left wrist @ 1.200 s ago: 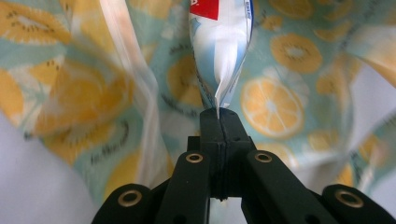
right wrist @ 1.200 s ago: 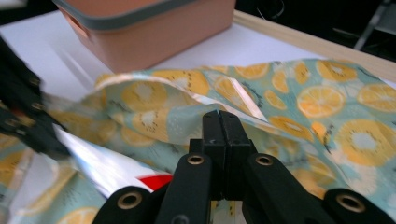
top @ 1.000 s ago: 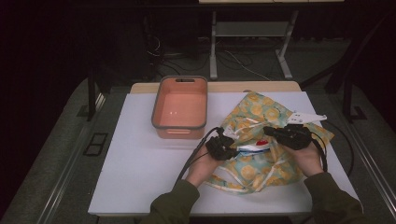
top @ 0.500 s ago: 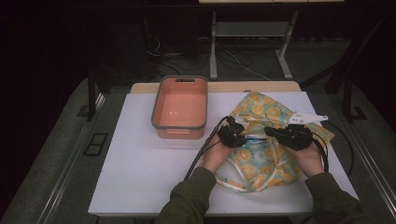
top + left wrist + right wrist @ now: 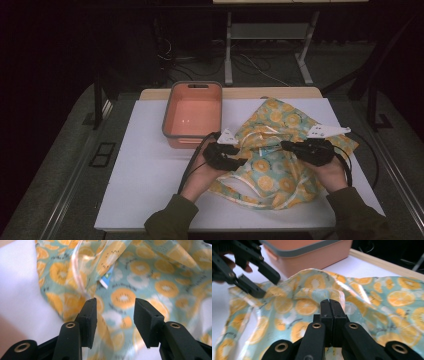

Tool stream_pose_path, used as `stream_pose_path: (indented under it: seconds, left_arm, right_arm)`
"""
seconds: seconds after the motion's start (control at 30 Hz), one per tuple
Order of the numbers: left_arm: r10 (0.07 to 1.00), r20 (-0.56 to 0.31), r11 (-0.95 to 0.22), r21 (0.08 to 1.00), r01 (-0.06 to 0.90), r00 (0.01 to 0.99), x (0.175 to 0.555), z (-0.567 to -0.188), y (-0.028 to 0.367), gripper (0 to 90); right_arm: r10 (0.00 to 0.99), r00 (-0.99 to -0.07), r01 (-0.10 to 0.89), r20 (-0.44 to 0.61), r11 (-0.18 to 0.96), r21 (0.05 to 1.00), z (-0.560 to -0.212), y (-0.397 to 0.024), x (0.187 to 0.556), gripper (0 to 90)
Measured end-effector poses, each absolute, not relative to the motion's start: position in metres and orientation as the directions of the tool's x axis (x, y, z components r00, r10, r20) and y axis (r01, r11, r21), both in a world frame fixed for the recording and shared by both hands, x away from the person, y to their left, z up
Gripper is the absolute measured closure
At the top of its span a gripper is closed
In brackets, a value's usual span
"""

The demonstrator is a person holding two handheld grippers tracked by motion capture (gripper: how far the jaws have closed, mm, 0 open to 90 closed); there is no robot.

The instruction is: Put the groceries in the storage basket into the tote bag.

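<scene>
From the high view, a fruit-print cloth [image 5: 280, 155] lies crumpled on the white board [image 5: 145, 185], right of centre in the frame, with an orange tub [image 5: 194, 112] just above and left of it. The left gripper [image 5: 239, 161] sits at the cloth's left edge near mid-frame, and the right gripper [image 5: 286, 146] lies over the cloth's middle, pointing left; both hands come up from the bottom of the frame in dark green sleeves [image 5: 172, 222]. In the left gripper view, the left gripper [image 5: 115, 315] has its jaws spread, having just been opening, and the cloth [image 5: 155, 277] lies behind and under them without the pads pressing it; a small white tag [image 5: 105, 282] shows on the fabric above the jaws, and the board [image 5: 17, 290] fills the left side. In the right gripper view, the right gripper [image 5: 329, 312] has its jaws pressed together at lower centre, pinching a fold of the cloth [image 5: 312, 290] that bunches up just above them. The left gripper [image 5: 270, 286] shows at upper left, jaws apart at the cloth's edge, and the tub [image 5: 312, 253] stands along the top.
</scene>
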State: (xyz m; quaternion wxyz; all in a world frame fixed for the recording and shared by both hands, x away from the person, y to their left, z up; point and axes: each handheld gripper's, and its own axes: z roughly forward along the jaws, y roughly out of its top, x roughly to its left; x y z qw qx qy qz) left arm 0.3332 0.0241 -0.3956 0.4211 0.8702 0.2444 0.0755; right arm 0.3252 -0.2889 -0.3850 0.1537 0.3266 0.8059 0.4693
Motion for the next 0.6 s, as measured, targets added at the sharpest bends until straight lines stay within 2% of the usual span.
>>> stream_pose_path:
  seconds: [0.33,0.6]
  left_arm:
    - [0.537,-0.089,-0.506,0.761,0.405,0.839,0.320,-0.407,0.065,44.0]
    - [0.558,-0.095,-0.509,0.746,0.430,0.825,0.329,-0.418,0.063,40.6]
  right_arm:
    - [0.602,-0.796,0.386,0.061,0.427,0.818,-0.395,-0.275,0.303,89.7]
    - [0.538,-0.840,0.396,0.069,0.522,0.756,-0.414,-0.260,0.288,89.7]
